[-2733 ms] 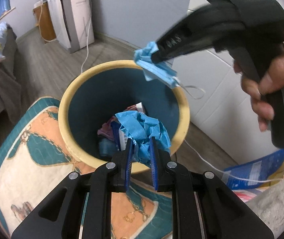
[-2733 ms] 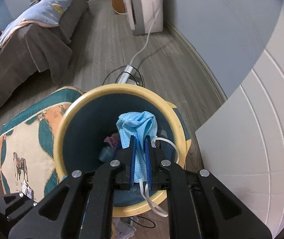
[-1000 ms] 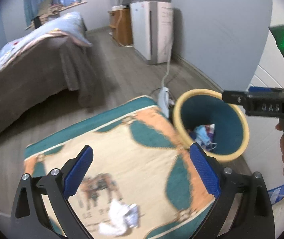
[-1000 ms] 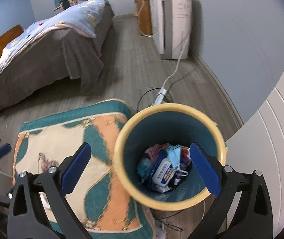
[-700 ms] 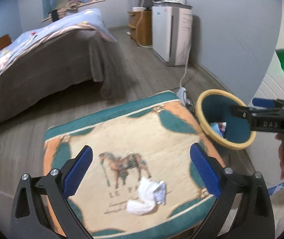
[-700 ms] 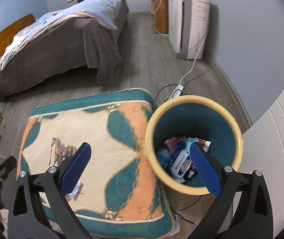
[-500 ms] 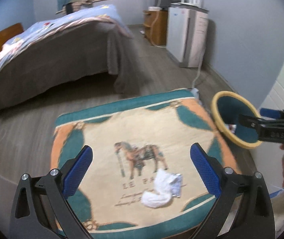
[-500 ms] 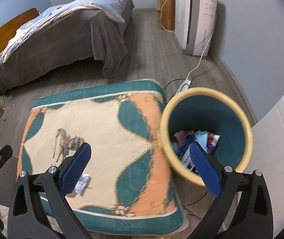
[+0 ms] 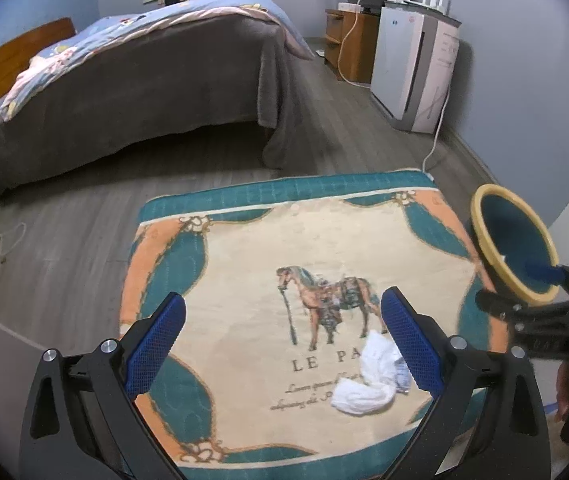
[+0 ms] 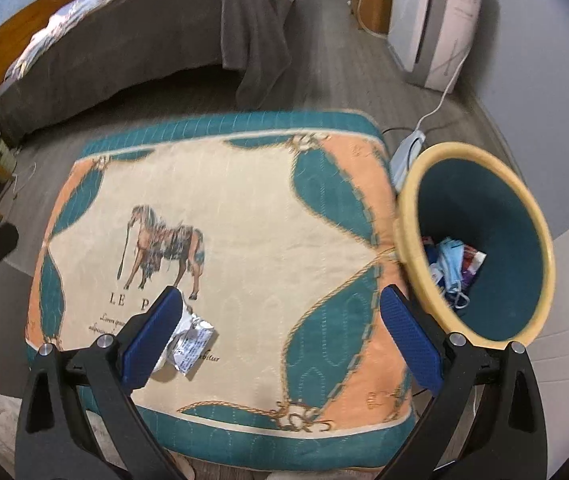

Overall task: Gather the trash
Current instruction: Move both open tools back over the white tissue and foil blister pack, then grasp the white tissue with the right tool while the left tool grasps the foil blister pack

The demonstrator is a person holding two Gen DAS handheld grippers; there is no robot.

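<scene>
A crumpled white tissue with a small wrapper (image 9: 372,380) lies on the horse-print mat (image 9: 244,264), near its front edge; in the right wrist view it shows as tissue and wrapper (image 10: 190,340) partly behind the left finger. My left gripper (image 9: 282,340) is open and empty above the mat, the tissue just inside its right finger. My right gripper (image 10: 280,338) is open and empty over the mat's right part. The yellow-rimmed teal bin (image 10: 480,240) stands right of the mat and holds blue masks and packets (image 10: 450,264). The bin (image 9: 510,240) also shows in the left wrist view.
A bed with a grey cover (image 9: 144,92) stands behind the mat. A white appliance (image 9: 414,76) with a cable and a power strip (image 10: 406,152) stands by the wall. The right gripper's body (image 9: 544,320) crosses the left view's right edge.
Both grippers let their blue masks fall into the bin, opened wide and pulled back and left. The views now take in the whole mat with the tissue on it.
</scene>
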